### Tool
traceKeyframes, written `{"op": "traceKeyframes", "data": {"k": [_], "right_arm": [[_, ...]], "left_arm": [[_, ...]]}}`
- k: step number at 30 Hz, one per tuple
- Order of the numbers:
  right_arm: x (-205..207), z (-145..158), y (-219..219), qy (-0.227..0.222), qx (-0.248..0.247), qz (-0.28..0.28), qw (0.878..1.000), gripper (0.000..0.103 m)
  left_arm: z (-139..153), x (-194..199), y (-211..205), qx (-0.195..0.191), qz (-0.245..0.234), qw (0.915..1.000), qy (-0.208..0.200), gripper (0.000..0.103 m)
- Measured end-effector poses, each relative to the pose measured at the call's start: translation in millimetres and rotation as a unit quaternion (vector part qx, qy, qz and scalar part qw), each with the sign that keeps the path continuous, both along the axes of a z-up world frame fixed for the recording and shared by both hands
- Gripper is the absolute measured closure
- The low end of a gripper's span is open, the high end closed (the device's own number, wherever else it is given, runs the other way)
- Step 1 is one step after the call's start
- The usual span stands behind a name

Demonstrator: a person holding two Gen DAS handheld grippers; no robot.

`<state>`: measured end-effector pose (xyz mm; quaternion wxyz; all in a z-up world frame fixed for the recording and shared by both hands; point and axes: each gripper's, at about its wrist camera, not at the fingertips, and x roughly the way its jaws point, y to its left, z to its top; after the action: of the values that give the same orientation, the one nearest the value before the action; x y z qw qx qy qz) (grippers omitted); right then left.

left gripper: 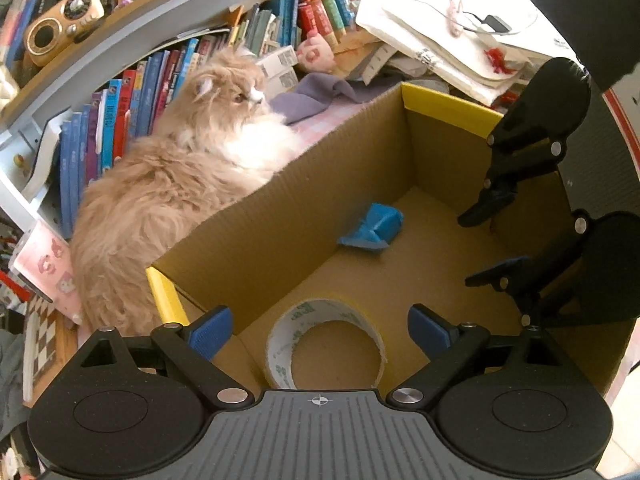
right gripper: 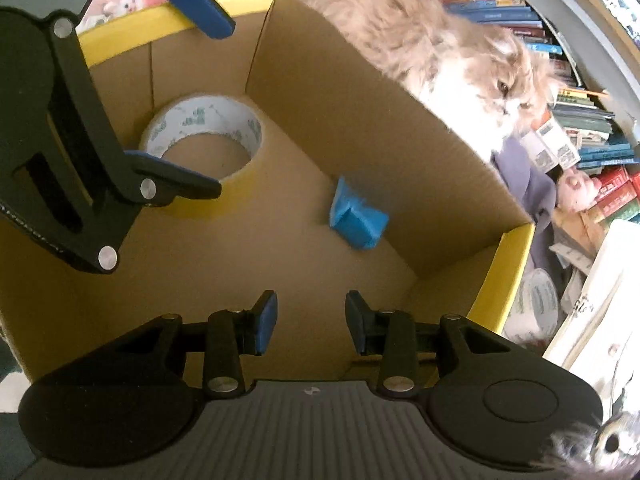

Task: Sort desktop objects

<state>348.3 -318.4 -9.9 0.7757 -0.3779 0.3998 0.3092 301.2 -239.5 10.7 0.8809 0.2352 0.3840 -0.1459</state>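
The left tongs (left gripper: 320, 330) hang over one end of the open cardboard box (left gripper: 304, 208), released, with their blue pads (left gripper: 212, 330) spread wide and nothing between them. Directly below the gap, a roll of tape (left gripper: 326, 344) lies flat on the box floor in the corner nearest these tongs, its hole facing up and its yellow outer band close against the end wall.

The right tongs (right gripper: 310, 322) hang over the opposite end of the box, their pads (right gripper: 266, 322) drawn near to each other but with a clear gap left, and nothing gripped in it. Only bare cardboard floor shows beneath them.

Farther in, near the middle of the box floor and just beside the long side wall, lies a small blue plastic piece (right gripper: 356, 220), well apart from the roll of tape (right gripper: 204, 136) and touched by neither pair of tongs.

The box's short end walls carry yellow edges (left gripper: 448, 106). Just beyond the long wall, a long-haired ginger and white cat (left gripper: 180, 184) lies pressed along the outside of the box, its head turned toward a grey cloth (left gripper: 316, 94). Behind the cat, rows of books (left gripper: 132, 108) fill a shelf, with a pink plush toy (left gripper: 316, 54) among them and a stack of white papers (left gripper: 444, 36) past the box's far corner.
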Motion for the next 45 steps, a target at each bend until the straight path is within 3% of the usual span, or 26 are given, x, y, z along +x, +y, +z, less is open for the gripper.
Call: {"op": "traceKeyframes", "data": {"k": [7, 13, 21, 27, 37, 45], "right_arm": [[-15, 0, -3, -0.004, -0.006, -0.002, 1.000, 0.066], [-24, 3, -5, -0.005, 0.006, 0.000, 1.000, 0.058], [-29, 9, -5, -0.055, 0.027, 0.001, 0.998, 0.042], [-33, 19, -13, -0.070, 0.063, -0.017, 0.995, 0.039], [-63, 56, -26, -0.109, 0.138, -0.057, 0.983, 0.038], [-84, 85, -37, -0.128, 0.197, -0.101, 0.967, 0.036]], "left_arm": [[-1, -8, -3, 0.007, -0.013, 0.9999, 0.005, 0.007], [-2, -11, -4, 0.011, -0.020, 0.9997, 0.002, 0.007], [-2, -13, -4, 0.027, -0.004, 0.9993, -0.025, 0.006], [3, -26, 1, 0.016, -0.004, 0.9985, -0.051, 0.006], [39, -57, 14, -0.055, 0.013, 0.9936, -0.098, 0.002], [59, -79, 28, -0.116, 0.057, 0.9847, -0.117, 0.002]]}}
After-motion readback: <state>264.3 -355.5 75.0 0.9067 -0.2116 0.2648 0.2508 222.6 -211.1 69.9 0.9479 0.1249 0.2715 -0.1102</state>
